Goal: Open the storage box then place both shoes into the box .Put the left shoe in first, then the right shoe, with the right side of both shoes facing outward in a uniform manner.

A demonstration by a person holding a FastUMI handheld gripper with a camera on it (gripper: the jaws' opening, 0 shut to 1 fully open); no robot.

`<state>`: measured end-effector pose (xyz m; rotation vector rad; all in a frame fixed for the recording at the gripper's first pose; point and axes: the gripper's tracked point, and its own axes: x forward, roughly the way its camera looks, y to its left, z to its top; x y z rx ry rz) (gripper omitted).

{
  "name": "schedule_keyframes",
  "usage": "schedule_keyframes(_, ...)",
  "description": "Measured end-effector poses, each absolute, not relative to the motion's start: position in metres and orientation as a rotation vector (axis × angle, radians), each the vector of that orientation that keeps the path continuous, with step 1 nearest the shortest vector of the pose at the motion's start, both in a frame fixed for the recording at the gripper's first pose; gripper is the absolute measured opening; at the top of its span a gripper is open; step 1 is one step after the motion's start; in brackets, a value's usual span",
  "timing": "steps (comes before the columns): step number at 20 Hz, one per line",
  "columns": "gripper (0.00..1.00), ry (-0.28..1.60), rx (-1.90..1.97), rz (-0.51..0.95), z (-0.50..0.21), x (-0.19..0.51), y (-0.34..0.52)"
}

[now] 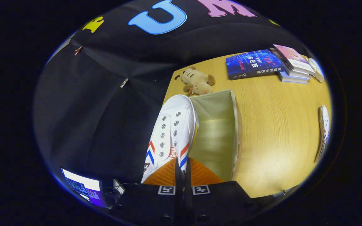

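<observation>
My gripper [182,168] is shut on a white canvas shoe [171,131] with red and blue stripes, pinching it near the collar. The shoe hangs toe away from me, over the left wall of the open beige storage box [235,125], whose pale inside shows just right of the shoe. A second white shoe [324,131] with the same stripes lies on the wooden table [275,135] far to the right of the box.
A tan plush toy [197,82] lies just beyond the box. A blue book [251,64] and a stack of books [294,64] sit at the table's far side. A lit screen [83,186] glows low on the left, off the table.
</observation>
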<state>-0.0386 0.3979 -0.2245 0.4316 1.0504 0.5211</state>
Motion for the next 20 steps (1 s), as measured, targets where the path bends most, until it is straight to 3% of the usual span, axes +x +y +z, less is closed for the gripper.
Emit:
schedule_keyframes(7, 0.05, 1.114, 0.366, 0.385, -0.279, -0.018, 0.407)
schedule_keyframes(15, 0.08, 1.166, 0.287, 0.391, -0.317, -0.023, 0.427)
schedule_keyframes(17, 0.20, 1.138, 0.337, 0.467, -0.310, -0.021, 0.443)
schedule_keyframes(18, 0.33, 1.127, 0.358, 0.502, -0.298, -0.022, 0.446)
schedule_keyframes(19, 0.37, 1.127, 0.351, 0.524, -0.289, -0.025, 0.440)
schedule_keyframes(20, 0.49, 1.113, 0.339, 0.542, -0.281, -0.027, 0.432)
